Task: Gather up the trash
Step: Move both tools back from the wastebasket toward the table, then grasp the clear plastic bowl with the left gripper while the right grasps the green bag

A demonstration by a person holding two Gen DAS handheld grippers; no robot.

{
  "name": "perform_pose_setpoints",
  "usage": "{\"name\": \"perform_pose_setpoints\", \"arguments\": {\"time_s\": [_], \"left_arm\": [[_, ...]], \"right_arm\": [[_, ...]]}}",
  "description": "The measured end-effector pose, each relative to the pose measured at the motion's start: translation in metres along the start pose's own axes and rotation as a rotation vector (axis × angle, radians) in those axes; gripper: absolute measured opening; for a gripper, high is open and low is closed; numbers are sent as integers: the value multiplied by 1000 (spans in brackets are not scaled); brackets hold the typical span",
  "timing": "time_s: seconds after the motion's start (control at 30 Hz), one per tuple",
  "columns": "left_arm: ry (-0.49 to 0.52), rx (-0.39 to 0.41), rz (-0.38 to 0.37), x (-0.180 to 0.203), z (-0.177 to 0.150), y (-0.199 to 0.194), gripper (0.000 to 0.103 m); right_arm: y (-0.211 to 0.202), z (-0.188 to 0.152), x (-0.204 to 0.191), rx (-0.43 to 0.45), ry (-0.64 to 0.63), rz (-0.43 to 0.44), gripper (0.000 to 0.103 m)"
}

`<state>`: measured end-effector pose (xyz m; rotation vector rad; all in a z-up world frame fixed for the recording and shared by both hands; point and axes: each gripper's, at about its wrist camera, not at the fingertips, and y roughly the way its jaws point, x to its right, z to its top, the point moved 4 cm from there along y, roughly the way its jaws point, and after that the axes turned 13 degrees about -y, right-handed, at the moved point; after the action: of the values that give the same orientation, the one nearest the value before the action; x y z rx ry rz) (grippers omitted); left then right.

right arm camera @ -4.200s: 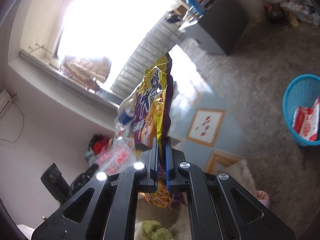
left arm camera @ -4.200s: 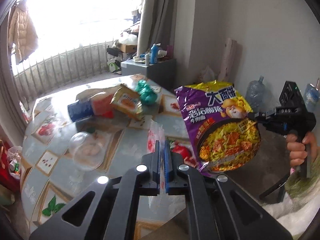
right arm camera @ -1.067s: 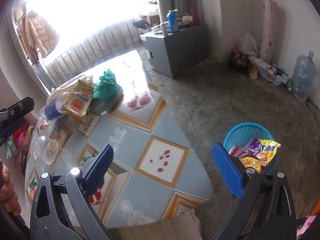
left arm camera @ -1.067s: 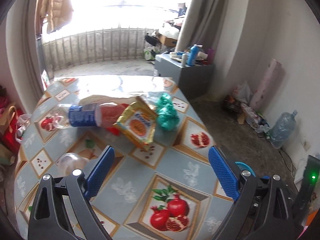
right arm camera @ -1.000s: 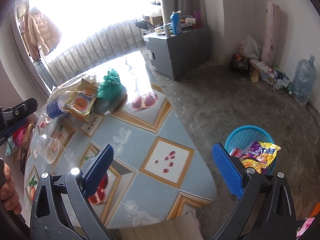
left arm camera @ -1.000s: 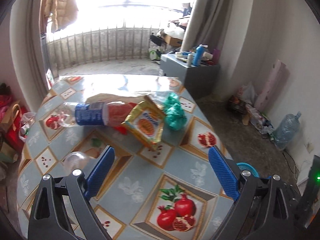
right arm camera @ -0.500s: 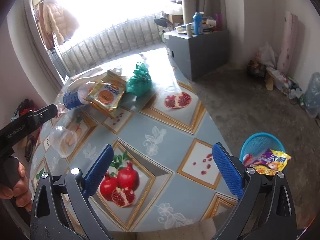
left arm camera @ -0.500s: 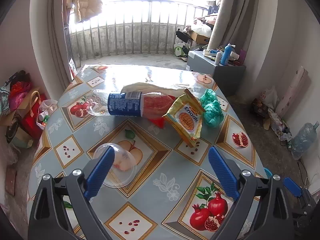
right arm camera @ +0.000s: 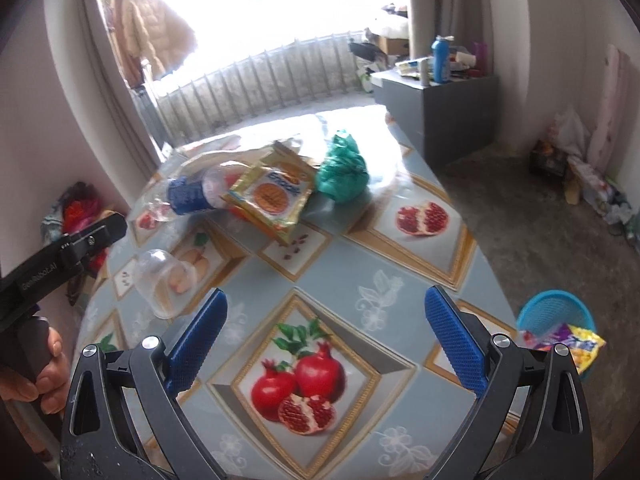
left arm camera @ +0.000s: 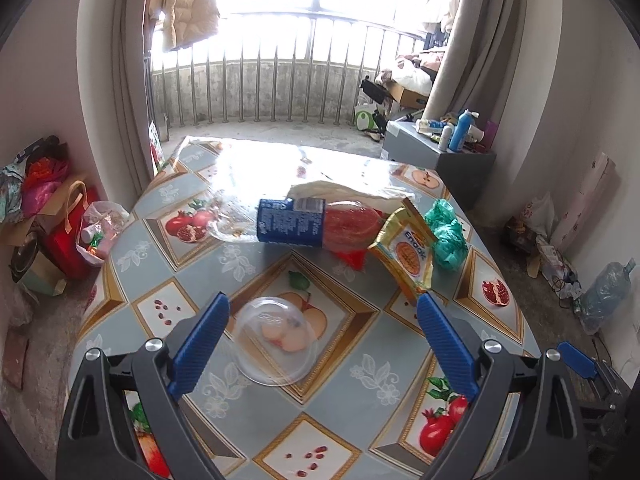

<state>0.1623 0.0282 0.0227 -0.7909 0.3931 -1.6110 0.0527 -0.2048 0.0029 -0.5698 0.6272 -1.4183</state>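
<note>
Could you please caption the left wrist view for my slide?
Open left claw above a clear cup, with bottle and wrapper behind.

Cup before bottle — on table.

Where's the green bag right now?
The green bag sits on the table, toward its far right side in the left wrist view. It is right beside the yellow snack packet, which lies against the bottle.

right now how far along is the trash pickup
Done: a purple noodle packet sits in the blue basket. In hand: nothing; left gripper and right gripper are open. Left on the table: clear cup, bottle, snack packet, green bag.
</note>
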Motion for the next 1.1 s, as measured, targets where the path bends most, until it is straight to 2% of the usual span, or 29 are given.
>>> {"name": "perform_pose_setpoints", "arguments": {"time_s": [0.2, 0.33, 0.4, 0.53, 0.77, 1.03, 1.1], "left_arm": [[3, 62, 9, -29, 2, -12, 93], [-31, 65, -16, -52, 0, -13, 93], [-35, 57, -39, -59, -3, -11, 93], [-14, 51, -73, -65, -10, -7, 93], [64, 25, -129, -60, -26, 4, 90], [40, -55, -163, -59, -26, 48, 90], [46, -68, -148, -58, -26, 61, 90]], "right_arm": [[10, 1, 24, 5, 103, 62, 94], [16, 5, 32, 1, 149, 96, 88], [22, 7, 32, -10, 165, 130, 81], [32, 12, 25, -33, 172, 181, 74], [47, 16, 9, -64, 166, 222, 61], [56, 29, 4, -54, 135, 220, 60], [59, 32, 7, -51, 139, 217, 60]]}}
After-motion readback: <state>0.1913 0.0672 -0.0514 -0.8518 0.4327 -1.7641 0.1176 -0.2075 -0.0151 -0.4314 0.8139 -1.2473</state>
